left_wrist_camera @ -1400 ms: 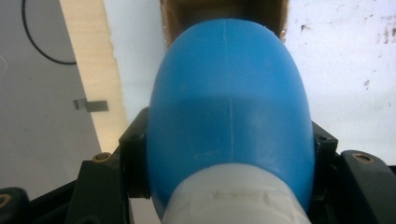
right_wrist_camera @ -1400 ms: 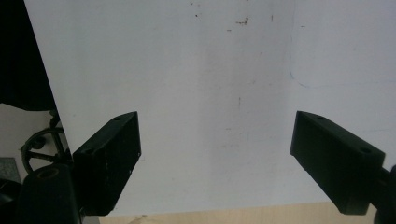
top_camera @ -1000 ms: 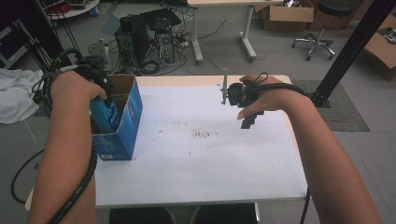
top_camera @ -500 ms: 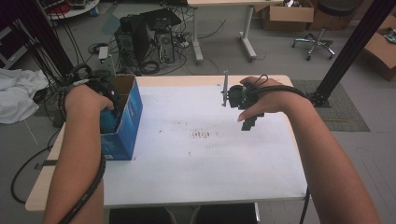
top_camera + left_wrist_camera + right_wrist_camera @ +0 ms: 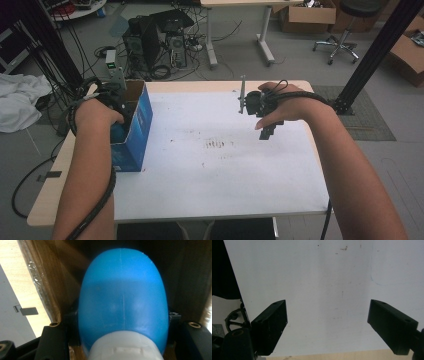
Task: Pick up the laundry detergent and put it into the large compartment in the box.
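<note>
Inside, box (image 5: 135, 125) walls hem the blue bottle (image 5: 123, 302)

A blue bottle (image 5: 123, 305) with a white cap (image 5: 123, 347) sits clamped between the left gripper's black fingers (image 5: 53, 340), inside a brown cardboard box (image 5: 42, 282); pale counter edge shows left.

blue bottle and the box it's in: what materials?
Blue rounded bottle with white cap: likely moulded plastic, smooth and semi-matte, with a mould seam down its middle. Blue open-topped box: probably cardboard, with a printed blue outside and raw brown inner walls.
</note>
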### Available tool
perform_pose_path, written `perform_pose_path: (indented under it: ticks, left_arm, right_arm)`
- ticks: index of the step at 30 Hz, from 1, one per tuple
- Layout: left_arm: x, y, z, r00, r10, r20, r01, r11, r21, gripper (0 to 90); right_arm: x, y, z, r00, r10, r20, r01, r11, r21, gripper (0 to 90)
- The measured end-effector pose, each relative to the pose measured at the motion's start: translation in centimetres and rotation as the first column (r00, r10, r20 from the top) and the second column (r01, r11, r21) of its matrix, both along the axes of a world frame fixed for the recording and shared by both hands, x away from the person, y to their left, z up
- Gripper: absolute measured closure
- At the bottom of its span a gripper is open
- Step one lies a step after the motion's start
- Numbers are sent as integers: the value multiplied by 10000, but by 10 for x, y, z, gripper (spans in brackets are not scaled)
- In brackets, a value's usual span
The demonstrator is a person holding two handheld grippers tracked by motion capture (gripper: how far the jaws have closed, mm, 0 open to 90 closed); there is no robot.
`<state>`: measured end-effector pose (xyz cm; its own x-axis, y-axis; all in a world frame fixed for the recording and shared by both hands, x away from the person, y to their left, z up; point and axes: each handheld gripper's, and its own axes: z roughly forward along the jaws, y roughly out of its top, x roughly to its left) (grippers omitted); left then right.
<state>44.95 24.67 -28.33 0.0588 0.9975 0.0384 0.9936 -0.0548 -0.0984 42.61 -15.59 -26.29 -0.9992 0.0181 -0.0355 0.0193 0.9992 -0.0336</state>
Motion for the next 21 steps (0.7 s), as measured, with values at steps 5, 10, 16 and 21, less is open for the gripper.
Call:
perform_pose_path:
  ticks: [5,10,16,21]
  left_arm:
    - [0,2,-3,10000,-34,72,34,10000,-74,381]
    - [-1,3,-4,9999,-121,62,121,9999,-99,380]
    - [-3,4,-4,9997,-243,4,243,9996,-122,378]
    - [-2,4,-4,9995,-302,-30,301,9995,-111,377]
  right_arm:
    - [0,0,0,10000,32,14,-32,10000,19,164]
    - [-1,2,-2,10000,56,27,-56,10000,0,163]
    - [-1,2,-3,10000,32,-23,-33,9999,-95,163]
    - [-1,2,-4,10000,-12,-14,12,9999,-147,163]
